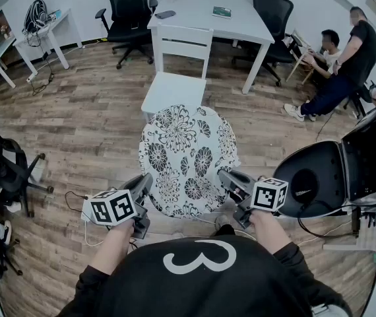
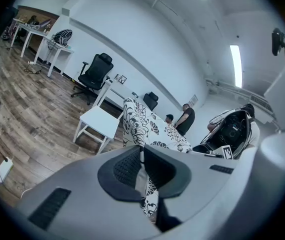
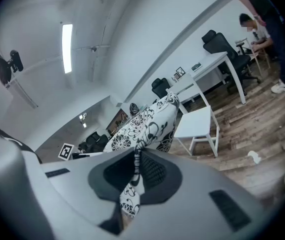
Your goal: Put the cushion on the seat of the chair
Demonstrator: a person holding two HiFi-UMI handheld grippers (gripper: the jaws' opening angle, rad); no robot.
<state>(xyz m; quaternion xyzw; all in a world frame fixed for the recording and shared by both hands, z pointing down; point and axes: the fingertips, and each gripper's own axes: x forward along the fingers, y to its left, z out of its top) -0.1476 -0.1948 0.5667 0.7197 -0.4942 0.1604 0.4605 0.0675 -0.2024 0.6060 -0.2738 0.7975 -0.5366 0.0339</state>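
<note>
- Jaws of the left gripper [image 2: 141, 156] were clenched on a thin fold of the cushion [image 1: 188, 160], with patterned cloth showing between the dark pads in the left gripper view.
- Jaws of the right gripper [image 3: 135, 166] were clenched the same way on the cushion's opposite side, with cloth pinched flat between the pads.
- In the head view the two grips sat on the near half of the round, flower-printed cushion, the left gripper at its left rim and the right gripper at its right rim. The cushion spread away from the person between them.
- Being round, the cushion had no long axis to line up. What mattered was its face, which showed broadly to the head camera and looked tilted rather than level.
- It hung in the air over the wooden floor [image 1: 89, 124], not on the chair.
- The white chair [image 1: 175, 88] stood straight ahead of the jaws, just past the cushion's far rim, with its backrest on the far side towards the white desk [image 1: 201, 15]. Its seat [image 1: 171, 98] was bare.
- In that view the far rim overlapped the seat's front edge. Whether it touched could not be told.
- Neither hand looked nearer, since the seat lay about midway between the two grippers. By my judgement the coming move called for both to carry the cushion forward together and lay it flat.
</note>
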